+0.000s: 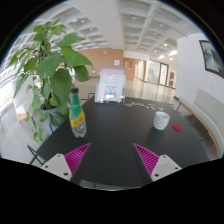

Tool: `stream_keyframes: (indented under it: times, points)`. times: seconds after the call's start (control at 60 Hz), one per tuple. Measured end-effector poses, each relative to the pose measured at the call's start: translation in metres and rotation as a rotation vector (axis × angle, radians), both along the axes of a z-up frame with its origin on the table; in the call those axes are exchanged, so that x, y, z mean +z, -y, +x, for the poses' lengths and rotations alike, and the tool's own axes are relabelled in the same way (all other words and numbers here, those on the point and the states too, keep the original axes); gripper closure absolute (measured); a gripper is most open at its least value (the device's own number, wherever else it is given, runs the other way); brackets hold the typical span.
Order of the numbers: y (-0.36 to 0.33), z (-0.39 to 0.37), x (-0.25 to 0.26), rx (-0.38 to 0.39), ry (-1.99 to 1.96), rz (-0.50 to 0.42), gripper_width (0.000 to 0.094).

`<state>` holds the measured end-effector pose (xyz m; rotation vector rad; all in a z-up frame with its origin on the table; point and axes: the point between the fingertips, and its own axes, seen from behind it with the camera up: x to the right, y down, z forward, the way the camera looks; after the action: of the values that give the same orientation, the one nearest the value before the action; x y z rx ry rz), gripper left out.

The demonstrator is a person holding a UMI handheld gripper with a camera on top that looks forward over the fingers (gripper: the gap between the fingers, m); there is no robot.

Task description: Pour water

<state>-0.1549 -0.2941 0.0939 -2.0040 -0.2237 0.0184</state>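
A green plastic bottle point(76, 113) with a yellow cap and a label stands upright on the dark table point(120, 135), beyond and to the left of my left finger. A small pale cup point(161, 120) stands at the right, beyond my right finger. My gripper point(110, 160) is open, its two magenta pads point(73, 157) wide apart over the table's near part. Nothing is between the fingers. Bottle and cup stand far apart from each other.
A leafy potted plant point(48, 70) rises at the table's left behind the bottle. A clear box-like object point(110, 88) sits at the table's far edge. A small red item point(177, 127) lies right of the cup. Beyond is an open hall with white ceiling.
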Motion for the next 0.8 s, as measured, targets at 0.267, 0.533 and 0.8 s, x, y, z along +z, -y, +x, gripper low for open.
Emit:
stream_keyframes:
  times: [0.267, 0.533, 0.8]
  points:
    - [-0.081, -0.137, 0.0, 0.08, -0.055, 0.063, 0.0077]
    - [-0.157, -0.17, -0.032, -0.005, -0.057, 0.084, 0.0092]
    - [-0.174, -0.174, -0.04, -0.021, -0.077, 0.139, 0.0451]
